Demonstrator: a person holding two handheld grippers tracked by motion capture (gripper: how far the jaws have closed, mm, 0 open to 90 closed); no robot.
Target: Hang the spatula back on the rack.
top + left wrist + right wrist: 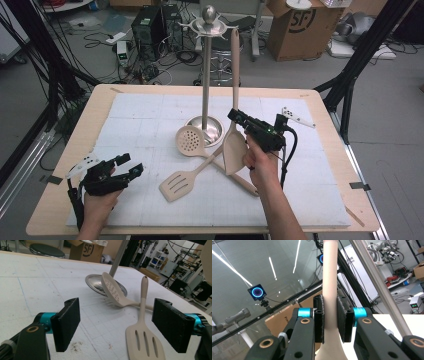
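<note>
One white foam sheet (150,200) is covering the wooden table (55,200), and cables and a cardboard box (300,30) are lying on the grey floor behind it. The right gripper (240,121) is clamping the handle of a beige spatula (235,65), standing upright just right of the steel stand (207,75), blade on the sheet. Near it a skimmer (190,141) and a slotted turner (178,185) are lying crossed, while the left gripper (129,165) is resting wide open and empty at the near left.

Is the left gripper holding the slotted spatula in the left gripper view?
No: the left gripper has its jaws wide apart, and the slotted spatula lies flat on the table between them, untouched.
</note>
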